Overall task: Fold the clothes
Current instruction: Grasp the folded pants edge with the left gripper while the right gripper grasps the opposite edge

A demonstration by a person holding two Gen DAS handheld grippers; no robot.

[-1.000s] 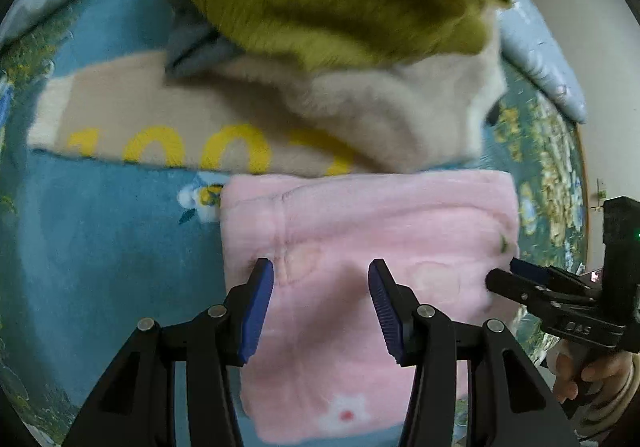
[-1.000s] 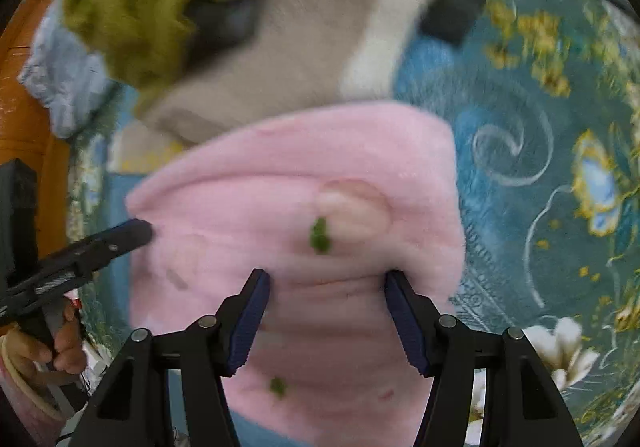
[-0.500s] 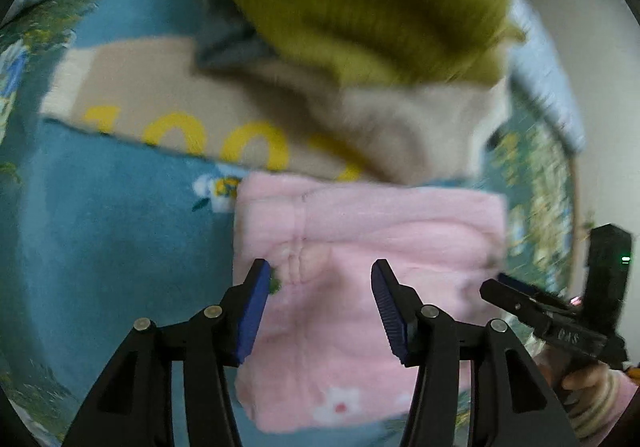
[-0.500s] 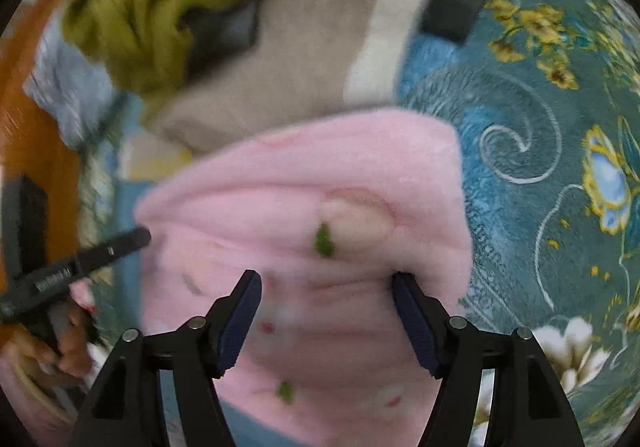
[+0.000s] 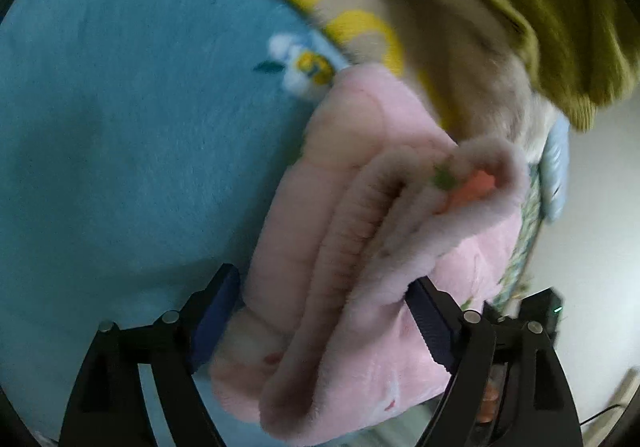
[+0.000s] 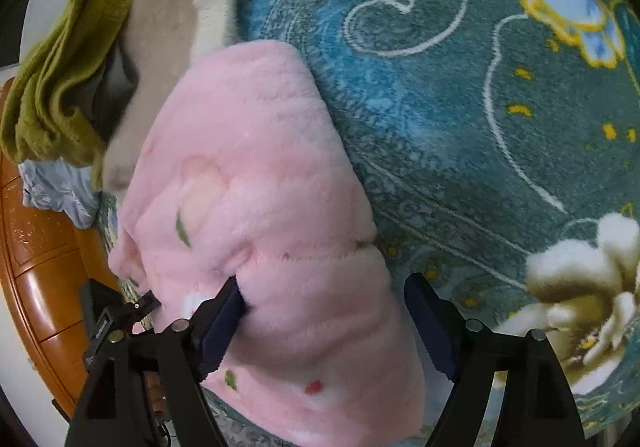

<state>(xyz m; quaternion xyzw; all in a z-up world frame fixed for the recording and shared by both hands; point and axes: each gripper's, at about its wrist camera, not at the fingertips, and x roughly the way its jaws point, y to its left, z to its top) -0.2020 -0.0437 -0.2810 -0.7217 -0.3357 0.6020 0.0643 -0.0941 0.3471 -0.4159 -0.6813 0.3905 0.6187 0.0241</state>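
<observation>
A folded pink fleece garment (image 5: 340,247) with small flower prints lies on the blue blanket (image 5: 120,127). My left gripper (image 5: 324,323) is open, its jaws either side of the garment's near layered edge. In the right wrist view the same pink garment (image 6: 260,207) fills the middle. My right gripper (image 6: 326,323) is open, with the fleece bulging between its jaws. The left finger (image 6: 220,319) presses into a fold. The other gripper (image 6: 116,323) shows at the lower left.
A pile of clothes sits beyond: an olive knit (image 5: 540,15), a beige fleece (image 5: 460,47) with yellow digits, a light blue cloth (image 6: 56,183). A teal floral blanket (image 6: 480,127) covers the bed. An orange wooden bed frame (image 6: 36,267) is at left.
Both grippers have moved in close to the pink garment and tilted. Its near edge now sits between the jaws of each and looks bunched up in layers.
</observation>
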